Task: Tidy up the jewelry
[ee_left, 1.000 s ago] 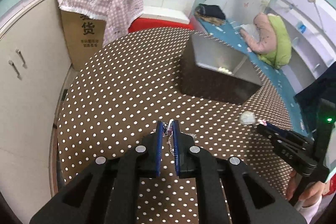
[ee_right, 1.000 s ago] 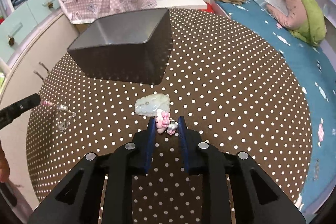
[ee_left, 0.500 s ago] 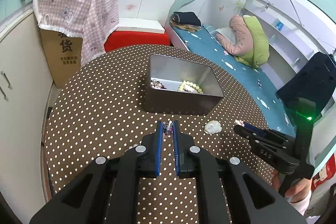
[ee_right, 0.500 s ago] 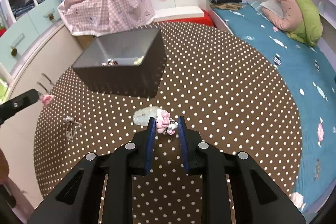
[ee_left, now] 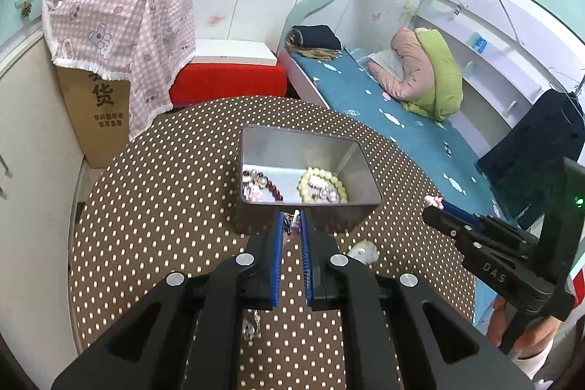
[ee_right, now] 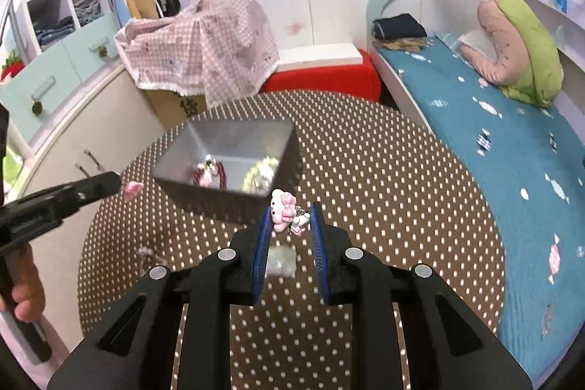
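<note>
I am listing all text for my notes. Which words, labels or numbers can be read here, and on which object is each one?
"DAS": on the right gripper body.
"货": large character on the cardboard box.
Smaller print under it: too blurred to read.
Partial character on the same box, right wrist view: unreadable.

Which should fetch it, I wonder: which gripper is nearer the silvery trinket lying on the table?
Left. The left gripper, shut on a pink charm, hangs above the silvery trinket; the right gripper, holding a kitty charm, is off to its right.
</note>
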Available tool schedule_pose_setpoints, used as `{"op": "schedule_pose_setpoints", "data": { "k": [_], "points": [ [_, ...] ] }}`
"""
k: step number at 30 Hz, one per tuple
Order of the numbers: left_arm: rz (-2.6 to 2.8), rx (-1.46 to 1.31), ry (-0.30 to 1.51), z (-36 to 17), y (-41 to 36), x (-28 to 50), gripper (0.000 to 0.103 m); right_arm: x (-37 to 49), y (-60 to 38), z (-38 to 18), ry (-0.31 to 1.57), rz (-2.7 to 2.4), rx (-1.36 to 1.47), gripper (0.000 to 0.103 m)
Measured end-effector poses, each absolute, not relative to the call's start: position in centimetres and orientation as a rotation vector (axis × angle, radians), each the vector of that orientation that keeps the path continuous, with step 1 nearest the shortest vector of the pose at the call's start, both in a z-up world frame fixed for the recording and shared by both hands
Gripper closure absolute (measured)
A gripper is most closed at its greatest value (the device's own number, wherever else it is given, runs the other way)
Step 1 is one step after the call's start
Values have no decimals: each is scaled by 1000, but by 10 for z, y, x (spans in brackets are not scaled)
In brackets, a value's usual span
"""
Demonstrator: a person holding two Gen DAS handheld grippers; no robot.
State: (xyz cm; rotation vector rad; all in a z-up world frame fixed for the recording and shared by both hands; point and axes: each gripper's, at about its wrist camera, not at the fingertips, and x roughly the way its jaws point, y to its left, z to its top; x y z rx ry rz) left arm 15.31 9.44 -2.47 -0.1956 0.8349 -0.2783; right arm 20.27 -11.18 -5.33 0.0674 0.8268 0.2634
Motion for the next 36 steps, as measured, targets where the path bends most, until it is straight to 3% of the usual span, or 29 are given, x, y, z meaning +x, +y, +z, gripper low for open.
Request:
{"op": "schedule_pose_setpoints", "data": {
  "k": [20,21,22,23,24,36],
  "points": [
    [-311,-200,846,-27,85,225,93,273,-74,-47,826,333,68,78],
    [-311,-207,853,-29,87,226,86,276,-73,-49,836,336,66,76],
    [-300,-213,864,-31,88,228,72,276,-74,-51,837,328,66,62],
    [-283,-220,868,-34,91,230,67,277,-74,-51,830,314,61,42],
    [-277,-223,868,-35,93,231,65,276,-75,-51,820,306,55,37],
    [-261,-211,897,-42,95,231,65,279,-77,-62,850,275,53,36]
  ]
}}
